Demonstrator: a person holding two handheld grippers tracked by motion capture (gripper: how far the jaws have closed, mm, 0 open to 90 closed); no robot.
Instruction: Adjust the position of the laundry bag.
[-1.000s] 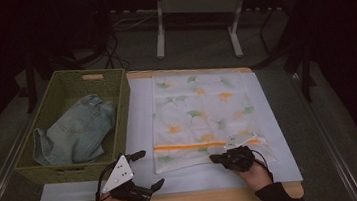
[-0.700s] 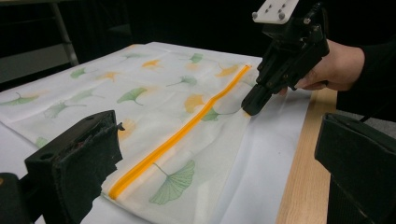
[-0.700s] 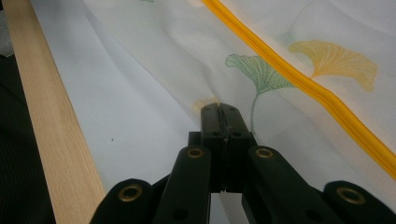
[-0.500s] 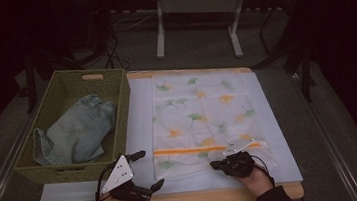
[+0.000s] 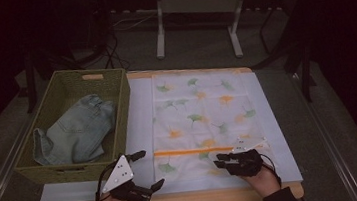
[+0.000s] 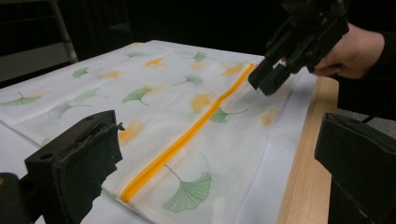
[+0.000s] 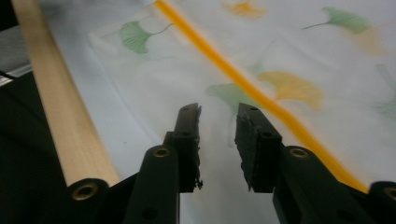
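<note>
1. The cloth [image 5: 204, 123] is lying flat on the white mat [image 5: 138, 115], filling its middle and right part; it is pale, printed with green and orange leaves.
2. An orange stripe [image 5: 194, 151] is running across the cloth near the edge closest to you, and in the left gripper view the stripe [image 6: 187, 140] is stretching away toward your other hand.
3. Your right gripper [image 5: 226, 162] is sitting over the near right part of the cloth, just on your side of the stripe, pointing left along it.
4. Its jaws have just been opening; in the right gripper view the right gripper [image 7: 218, 122] is showing a narrow gap with nothing pinched in it, only cloth [image 7: 327, 60] lying below.
5. In the left gripper view the right gripper [image 6: 268, 79] is hanging tip-down close over the stripe's far end; whether it is touching the cloth you cannot tell.
6. Your left gripper [image 5: 148, 170] is resting off the cloth's near left corner, over bare mat, well apart from the right one.
7. Its jaws are standing wide apart and holding nothing.
8. The table's [image 5: 187, 200] wooden edge is showing just in front of your hands.
9. A green basket [image 5: 115, 87] is standing left of the mat, touching its edge, with jeans [image 5: 77, 134] crumpled inside.
</note>
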